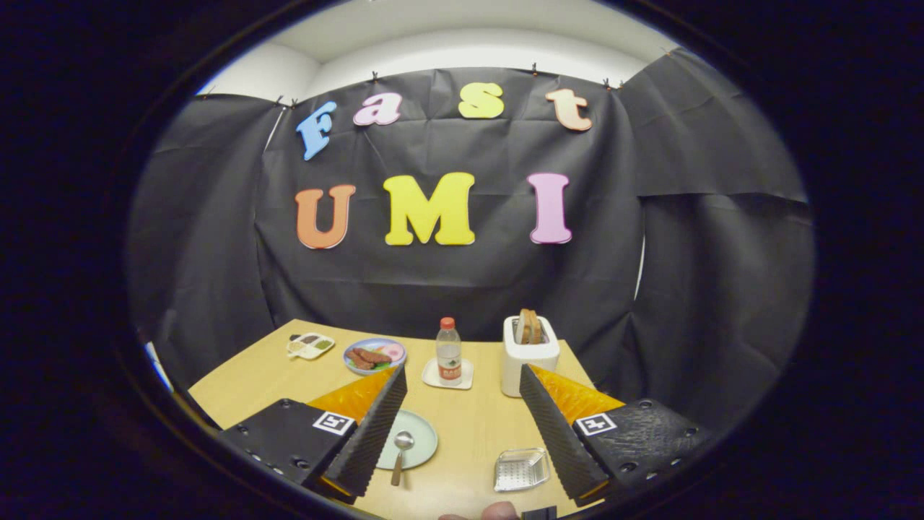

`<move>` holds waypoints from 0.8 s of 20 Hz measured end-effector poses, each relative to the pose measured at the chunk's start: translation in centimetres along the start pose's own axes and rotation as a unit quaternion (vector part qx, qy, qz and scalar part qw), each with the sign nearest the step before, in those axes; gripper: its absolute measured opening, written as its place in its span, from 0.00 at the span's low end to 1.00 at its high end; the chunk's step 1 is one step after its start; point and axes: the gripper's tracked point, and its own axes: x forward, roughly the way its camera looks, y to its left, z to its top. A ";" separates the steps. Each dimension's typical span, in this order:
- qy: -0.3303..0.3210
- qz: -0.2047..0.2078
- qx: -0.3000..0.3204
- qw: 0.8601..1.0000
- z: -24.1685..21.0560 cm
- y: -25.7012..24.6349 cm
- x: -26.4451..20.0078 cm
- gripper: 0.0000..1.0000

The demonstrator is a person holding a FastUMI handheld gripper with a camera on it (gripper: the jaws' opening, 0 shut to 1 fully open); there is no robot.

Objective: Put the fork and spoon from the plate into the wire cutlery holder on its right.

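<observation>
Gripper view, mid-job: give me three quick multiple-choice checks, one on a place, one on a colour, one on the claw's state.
1. Where does the spoon lie?
A. on the pale green plate
B. in the wire cutlery holder
C. beside the toaster

2. What colour is the cap of the bottle?
A. blue
B. red
C. white

3. How is the claw?
A. shut on the spoon
B. shut, holding nothing
C. open, holding nothing

Answers:
1 A, its bowl rests on the plate.
2 B, the cap on the clear bottle is red.
3 C, the fingers stand wide apart with bare table between them.
</observation>
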 end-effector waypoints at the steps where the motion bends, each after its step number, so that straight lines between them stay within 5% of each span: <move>1: 0.015 0.005 -0.001 1.000 -1.1 0.7 0.5 0.95; 16: 0.223 0.058 -0.078 0.970 -18.5 9.5 8.1 0.96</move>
